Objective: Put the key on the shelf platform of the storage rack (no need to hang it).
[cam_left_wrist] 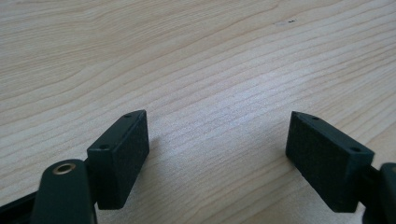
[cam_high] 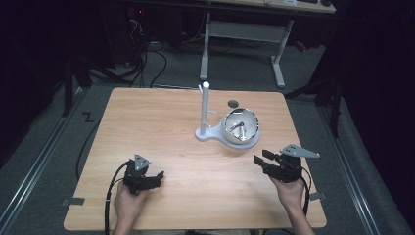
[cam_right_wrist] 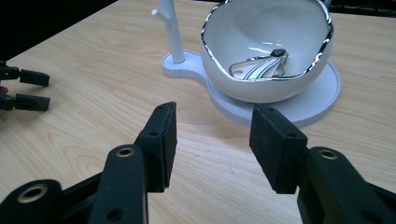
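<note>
Start of the job, nothing gripped yet. Landmark: the white bowl [cam_high: 241, 126] with a silver rim, sitting on the round tray of a white stand [cam_high: 214, 133] past the middle of the table [cam_high: 147, 122]. Inside the bowl lies a small silver piece [cam_right_wrist: 259, 66], probably jewellery; exact kind too small to tell. The stand's post [cam_high: 204, 108] rises just left of the bowl, with short pegs on it.

Right tongs [cam_high: 261, 162] hover near the bowl, on its near right side, jaws spread, holding nothing, aimed at it in the right gripper view [cam_right_wrist: 212, 140]. Left tongs [cam_high: 157, 177] sit well apart from the bowl, on its near left side, low over bare wood, jaws spread wide and empty [cam_left_wrist: 217, 154].

Step in hand, as I judge it: approach. The right tongs look set to go for the piece in the bowl, likely to hang it on the post.

Next move calls for lifting over the rim, coming down into the bowl, then pinching the thin piece against a curved, slick bottom. Risks: piece slips, bowl shifts on its tray.

In the way: the bowl's high wall, and the post close beside it. A dark round spot [cam_high: 233, 103] lies behind the bowl, out of the path.
</note>
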Demonstrator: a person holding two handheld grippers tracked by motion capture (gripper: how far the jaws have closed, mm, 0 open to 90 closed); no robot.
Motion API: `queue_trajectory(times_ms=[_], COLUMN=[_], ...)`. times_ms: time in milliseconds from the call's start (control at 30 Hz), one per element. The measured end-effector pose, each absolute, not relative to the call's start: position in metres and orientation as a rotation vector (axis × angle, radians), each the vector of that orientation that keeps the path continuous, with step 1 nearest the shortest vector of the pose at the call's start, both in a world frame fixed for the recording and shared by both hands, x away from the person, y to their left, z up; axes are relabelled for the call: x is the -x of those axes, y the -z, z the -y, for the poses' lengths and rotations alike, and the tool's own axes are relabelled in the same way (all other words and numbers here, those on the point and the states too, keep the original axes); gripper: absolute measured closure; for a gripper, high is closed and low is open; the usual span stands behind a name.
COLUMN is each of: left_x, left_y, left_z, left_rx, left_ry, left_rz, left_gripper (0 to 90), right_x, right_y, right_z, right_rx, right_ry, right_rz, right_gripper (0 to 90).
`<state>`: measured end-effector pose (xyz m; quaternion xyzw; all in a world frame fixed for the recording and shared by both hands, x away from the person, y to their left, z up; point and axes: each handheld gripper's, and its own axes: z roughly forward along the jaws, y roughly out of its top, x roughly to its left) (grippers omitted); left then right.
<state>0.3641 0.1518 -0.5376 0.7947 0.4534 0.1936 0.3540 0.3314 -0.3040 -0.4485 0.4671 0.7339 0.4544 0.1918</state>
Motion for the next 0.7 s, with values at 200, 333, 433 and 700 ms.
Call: queue_trajectory(times_ms=[200,333,433,700], left_x=[-0.364,-0.364,-0.364,-0.364], left_y=[0.538,0.538,0.538,0.538], left_z=[-0.152,-0.152,-0.152,-0.152], left_rx=[-2.054,-2.054,-2.055,-2.054], left_ry=[-0.501,-0.501,-0.501,-0.501], left_rz=[-1.172,-1.172,-1.172,-1.172], left_gripper=[21.7,21.7,21.7,21.7], right_x=[-0.331,-0.330,-0.331,-0.330], right_y=[0.459,0.464,0.466,0.479], right_z=[0.294,0.291,0.289,0.281], right_rx=[-1.297,-1.298,-1.298,-1.303], right_ry=[-1.250,-1.253,-1.256,-1.253], right_rz=[-2.117,-2.131,-2.134,-2.163], right_gripper=[51.8,51.8,51.8,51.9])
